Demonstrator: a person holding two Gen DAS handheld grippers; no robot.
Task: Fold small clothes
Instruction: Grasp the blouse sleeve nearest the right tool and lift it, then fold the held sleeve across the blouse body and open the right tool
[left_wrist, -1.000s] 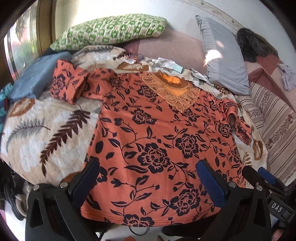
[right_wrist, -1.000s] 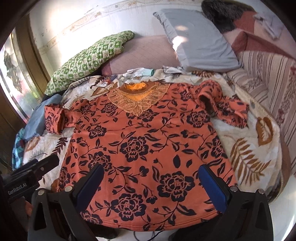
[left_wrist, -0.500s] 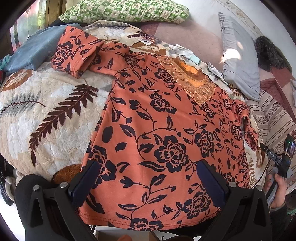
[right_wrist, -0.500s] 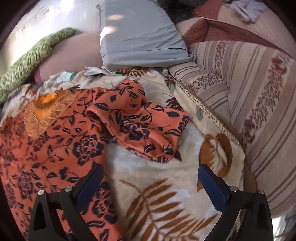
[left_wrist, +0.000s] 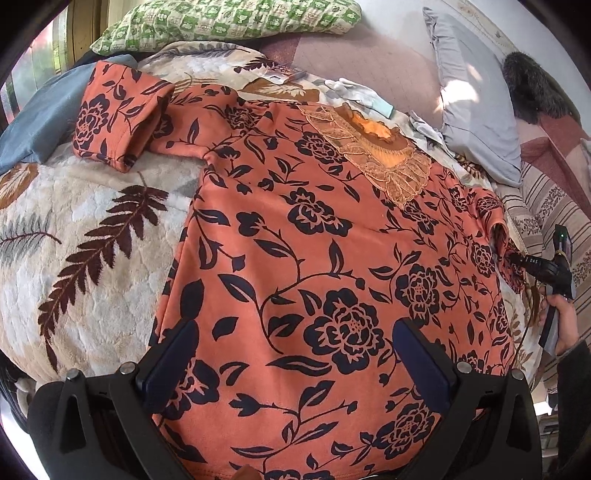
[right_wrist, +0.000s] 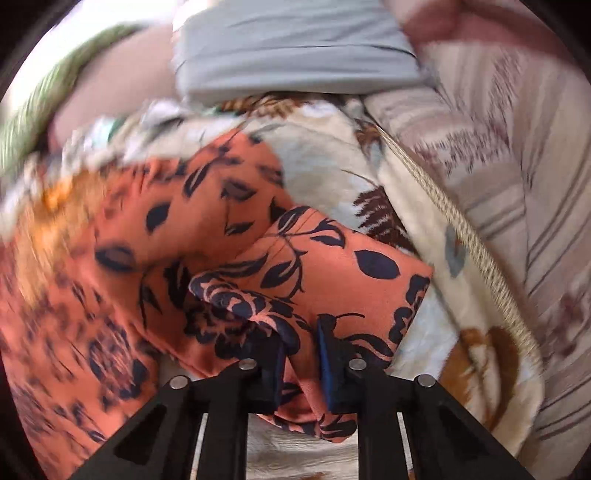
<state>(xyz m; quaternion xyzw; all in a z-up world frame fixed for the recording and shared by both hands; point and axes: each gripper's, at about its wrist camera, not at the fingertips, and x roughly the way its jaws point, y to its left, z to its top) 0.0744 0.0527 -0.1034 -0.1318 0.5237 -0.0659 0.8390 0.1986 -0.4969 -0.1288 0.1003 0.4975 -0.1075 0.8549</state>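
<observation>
In the left wrist view, the left gripper (left_wrist: 295, 354) hangs released, its blue pads spread wide over the lower body of the orange floral blouse (left_wrist: 317, 266), which lies flat on the leaf-print blanket (left_wrist: 92, 258). Ahead of it sits the lace neckline (left_wrist: 384, 155); far ahead a green checked pillow (left_wrist: 229, 18), ahead to the right a grey pillow (left_wrist: 472, 110). Off to the right, the right gripper (left_wrist: 517, 260) meets the blouse's sleeve.

In the right wrist view, the right gripper (right_wrist: 301, 363) has just been closing and is clenched on a bunched fold of the sleeve (right_wrist: 332, 273), fabric pinched between its pads. The striped cover (right_wrist: 517, 166) lies to its right.
</observation>
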